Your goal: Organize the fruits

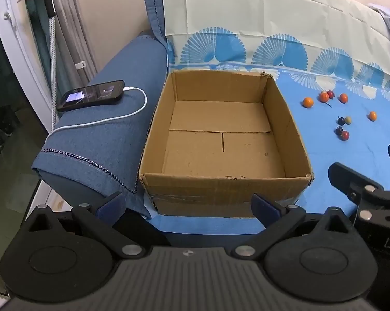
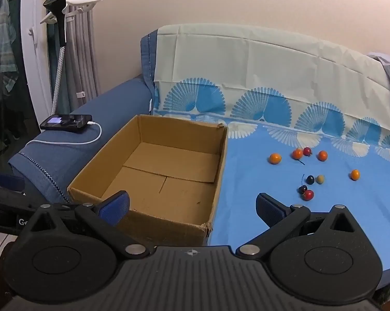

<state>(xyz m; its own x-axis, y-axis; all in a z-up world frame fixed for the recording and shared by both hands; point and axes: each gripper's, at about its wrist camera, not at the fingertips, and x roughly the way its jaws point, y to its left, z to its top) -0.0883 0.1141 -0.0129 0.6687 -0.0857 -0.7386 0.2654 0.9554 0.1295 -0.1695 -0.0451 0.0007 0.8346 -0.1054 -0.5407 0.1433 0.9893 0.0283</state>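
An open, empty cardboard box point(image 1: 222, 186) point(image 2: 169, 223) sits on a blue sheet. Several small fruits lie on the sheet to its right: orange ones point(image 1: 308, 102) point(image 2: 275, 158), red ones point(image 1: 345, 135) point(image 2: 308, 195), dark ones point(image 1: 341, 121) point(image 2: 310, 179) and a pale green one point(image 1: 348, 120) point(image 2: 320, 179). My left gripper point(image 1: 188, 206) is open and empty in front of the box's near wall. My right gripper point(image 2: 192, 207) is open and empty at the box's near right corner, short of the fruits.
A phone point(image 1: 91, 95) point(image 2: 66, 122) on a white charging cable point(image 1: 117, 119) lies on the blue sofa arm left of the box. The patterned sheet point(image 1: 246, 20) covers the backrest behind. A garment steamer pole point(image 2: 61, 39) stands at far left.
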